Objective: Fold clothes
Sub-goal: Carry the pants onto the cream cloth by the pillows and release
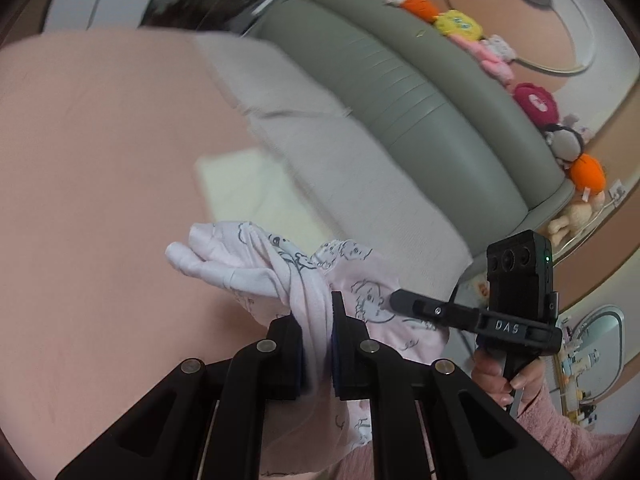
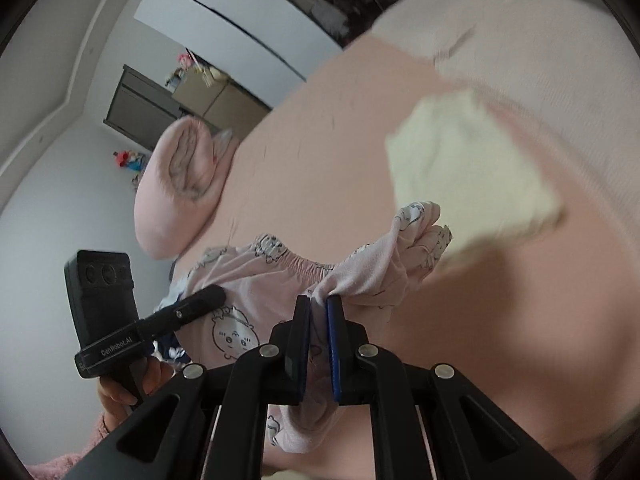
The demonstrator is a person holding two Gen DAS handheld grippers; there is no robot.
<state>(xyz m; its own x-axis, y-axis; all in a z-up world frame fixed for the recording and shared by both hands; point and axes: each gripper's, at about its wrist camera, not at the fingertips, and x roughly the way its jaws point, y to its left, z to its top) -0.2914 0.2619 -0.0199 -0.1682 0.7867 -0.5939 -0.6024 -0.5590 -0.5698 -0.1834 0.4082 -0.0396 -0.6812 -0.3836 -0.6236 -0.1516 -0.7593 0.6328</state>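
so both grippers have the pale pink cotton garment with little cartoon character prints bunched up and lifted above the pink bedsheet. The left gripper is clamped tight on a twisted bit of the fabric, and the right gripper is clenched on fabric right by the elastic waistband. A folded cream-coloured cloth lies on the sheet further back, and a rolled pink blanket sits near the bed's edge. A grey padded headboard has plush toys lined along the top
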